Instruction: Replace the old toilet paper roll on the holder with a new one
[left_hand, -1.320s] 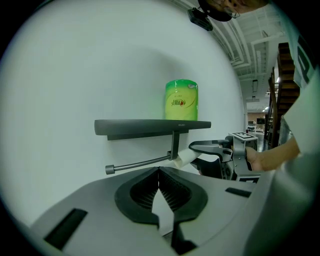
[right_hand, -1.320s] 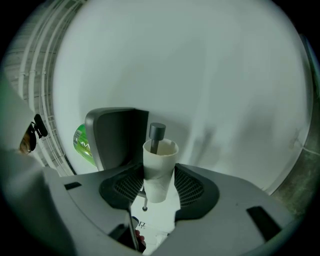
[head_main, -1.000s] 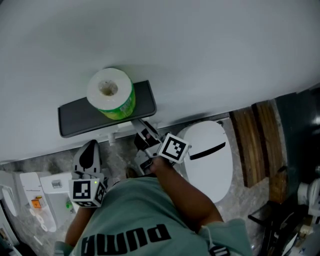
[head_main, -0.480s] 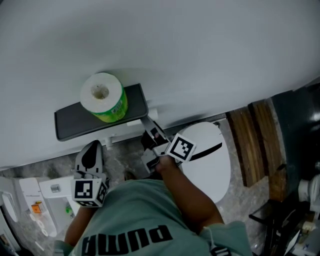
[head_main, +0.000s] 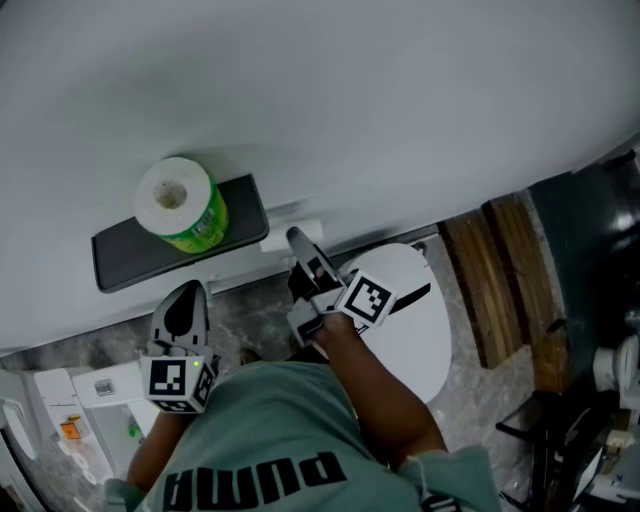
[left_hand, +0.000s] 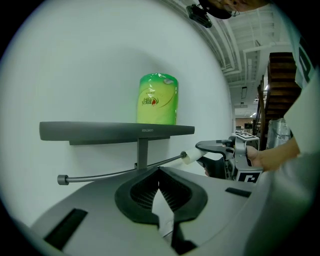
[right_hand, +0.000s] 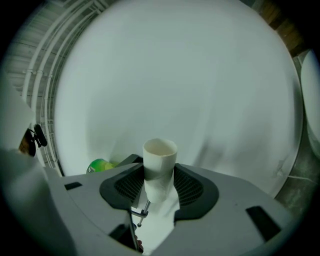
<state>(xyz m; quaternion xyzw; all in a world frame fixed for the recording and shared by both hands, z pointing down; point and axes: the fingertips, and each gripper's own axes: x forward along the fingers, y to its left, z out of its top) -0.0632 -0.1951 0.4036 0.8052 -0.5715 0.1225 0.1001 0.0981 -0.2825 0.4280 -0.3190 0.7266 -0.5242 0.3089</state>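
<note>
A new roll (head_main: 180, 203) in green wrap (left_hand: 158, 99) stands upright on the dark wall shelf (head_main: 120, 255). Under the shelf runs the holder's thin metal rod (left_hand: 120, 172). My right gripper (head_main: 305, 258) is shut on the old roll's bare cardboard tube (right_hand: 159, 170), which stands up between its pads. In the left gripper view that tube (left_hand: 192, 157) sits right at the rod's right tip; whether it still touches the rod I cannot tell. My left gripper (head_main: 183, 305) hangs below the shelf's left part, jaws together (left_hand: 159, 172) and nothing in them.
A toilet with a white lid (head_main: 415, 335) is just right of my right hand. Wooden planks (head_main: 495, 285) lie further right. White containers (head_main: 100, 385) stand on the stone floor at the lower left. The pale wall fills the top.
The right gripper has drawn to the right, away from the shelf, with the tube in it. The left gripper has also shifted right relative to the shelf.
</note>
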